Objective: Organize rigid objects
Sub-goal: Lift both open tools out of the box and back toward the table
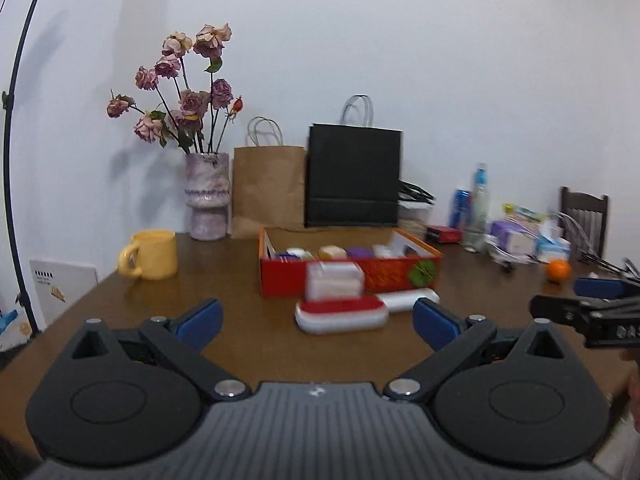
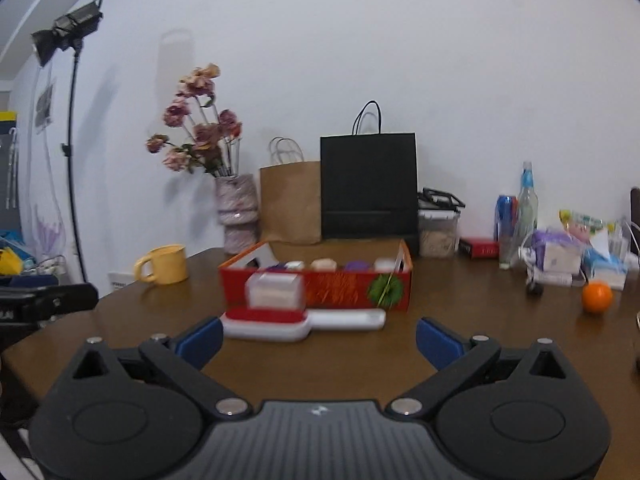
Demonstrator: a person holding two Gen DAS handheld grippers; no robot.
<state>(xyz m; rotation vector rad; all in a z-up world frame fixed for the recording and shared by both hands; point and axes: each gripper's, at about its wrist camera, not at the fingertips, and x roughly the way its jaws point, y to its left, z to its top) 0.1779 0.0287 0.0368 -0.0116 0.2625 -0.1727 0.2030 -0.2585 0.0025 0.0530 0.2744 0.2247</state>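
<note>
A red cardboard box (image 1: 348, 276) (image 2: 316, 290) stands mid-table with several small items inside. In front of it lie a red-and-white flat case (image 1: 342, 314) (image 2: 266, 324) with a small clear box (image 1: 334, 282) (image 2: 276, 290) on top, and a white oblong case (image 1: 408, 299) (image 2: 348, 319) beside them. My left gripper (image 1: 318, 322) is open, short of these things, nothing between its blue pads. My right gripper (image 2: 319, 340) is open too, also short of them and empty. The right gripper (image 1: 588, 300) shows at the edge of the left wrist view.
On the brown wooden table (image 1: 240, 320) stand a yellow mug (image 1: 152, 254), a vase of dried roses (image 1: 208, 196), brown and black paper bags (image 1: 312, 184), bottles (image 2: 526, 216), an orange (image 2: 597, 297) and clutter at the right. A light stand (image 2: 72, 140) rises at the left.
</note>
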